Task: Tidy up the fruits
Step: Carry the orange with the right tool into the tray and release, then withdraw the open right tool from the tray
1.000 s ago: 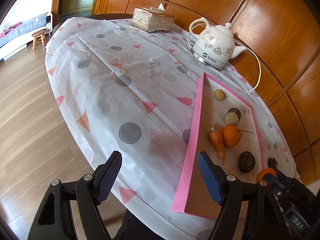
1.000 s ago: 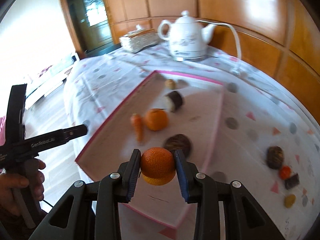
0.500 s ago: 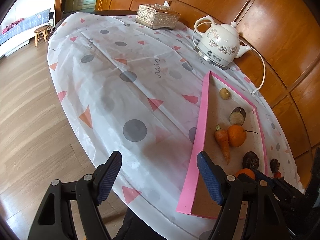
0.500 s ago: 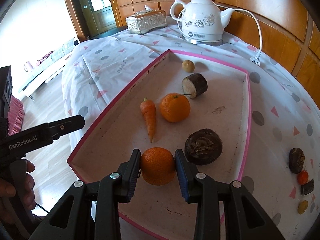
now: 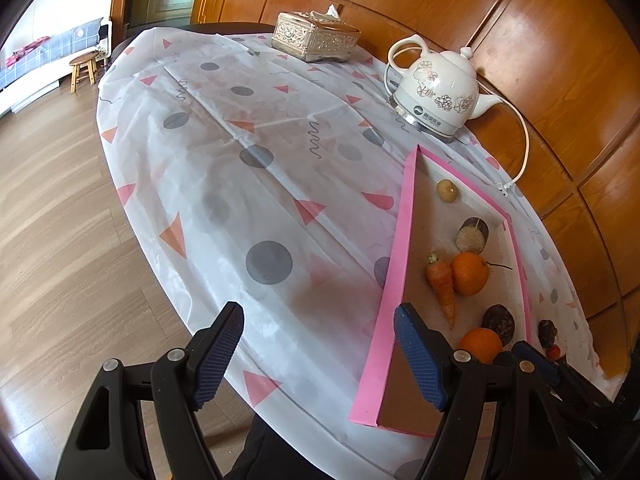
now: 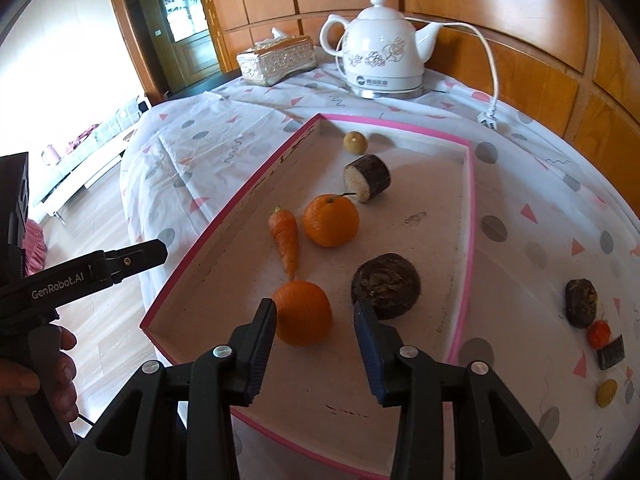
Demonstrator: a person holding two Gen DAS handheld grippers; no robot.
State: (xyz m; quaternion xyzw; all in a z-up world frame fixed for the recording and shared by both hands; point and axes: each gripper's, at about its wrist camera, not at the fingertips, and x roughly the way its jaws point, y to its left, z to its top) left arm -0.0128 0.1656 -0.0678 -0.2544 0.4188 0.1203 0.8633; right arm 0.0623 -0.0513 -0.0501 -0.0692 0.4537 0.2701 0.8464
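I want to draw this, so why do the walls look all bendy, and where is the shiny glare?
Both views: a fisheye lens curves the straight wall panels and darkens the corners. Right wrist view: glare on the panels at top, window side washed out white, kettle sharp. Left wrist view: soft sheen on the tablecloth, all in focus.

Left gripper [image 5: 318, 354] jaws apart, empty, over tablecloth [image 5: 240, 200] just left of pink-rimmed tray [image 5: 394, 280]; carrot [image 5: 442, 286], two oranges [image 5: 470, 274] inside tray.
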